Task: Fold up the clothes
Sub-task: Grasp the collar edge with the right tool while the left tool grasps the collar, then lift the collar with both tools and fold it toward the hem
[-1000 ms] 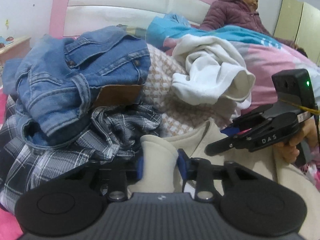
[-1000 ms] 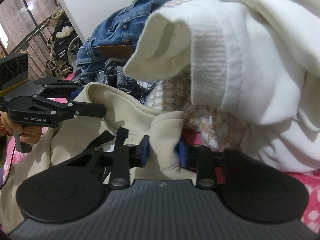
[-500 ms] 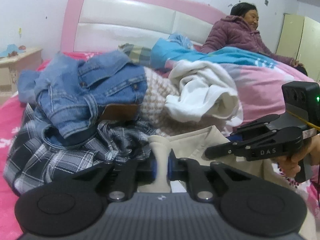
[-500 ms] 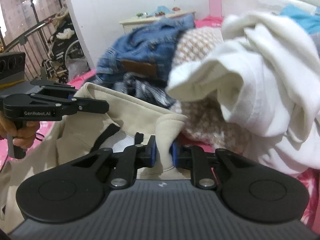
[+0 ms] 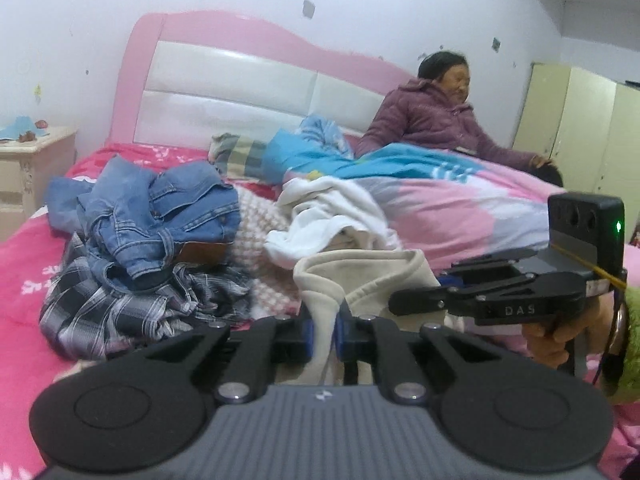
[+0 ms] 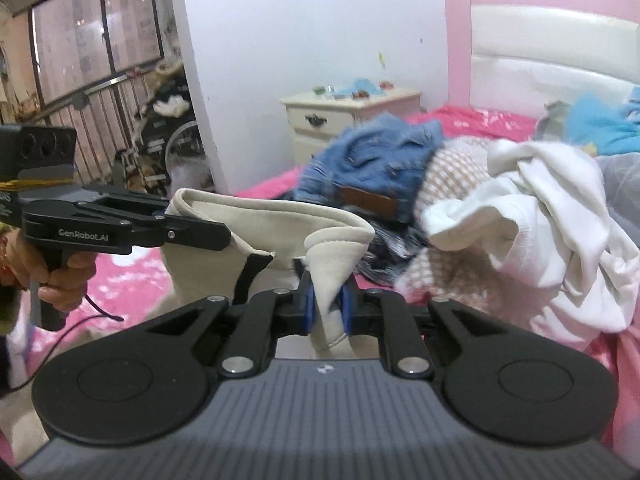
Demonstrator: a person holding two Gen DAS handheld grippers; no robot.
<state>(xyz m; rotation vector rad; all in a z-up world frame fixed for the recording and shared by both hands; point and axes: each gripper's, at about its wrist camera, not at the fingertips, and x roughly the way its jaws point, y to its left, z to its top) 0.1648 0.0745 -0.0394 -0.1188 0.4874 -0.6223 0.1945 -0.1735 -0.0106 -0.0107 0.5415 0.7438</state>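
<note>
A cream garment (image 5: 372,276) hangs stretched between both grippers above the pink bed (image 5: 24,280). My left gripper (image 5: 322,330) is shut on one fold of its edge. In the left wrist view the right gripper (image 5: 396,304) comes in from the right, held by a hand, with its tips at the same cloth. In the right wrist view my right gripper (image 6: 326,308) has the cream garment (image 6: 280,216) pinched between its blue pads, and its jaws are still closing on it. The left gripper (image 6: 224,236) holds the far end of the edge.
Behind the garment lies a pile: a denim jacket (image 5: 160,208), a plaid shirt (image 5: 120,308), a checked knit (image 5: 260,232) and a white top (image 5: 328,216). A person (image 5: 432,120) sits at the bed's far side under a quilt (image 5: 440,200). A nightstand (image 6: 344,116) stands beside the headboard.
Both grippers have closed on the cream garment and lifted it up and back from the pile. The clothes heap now looks lower and farther away in both views.
</note>
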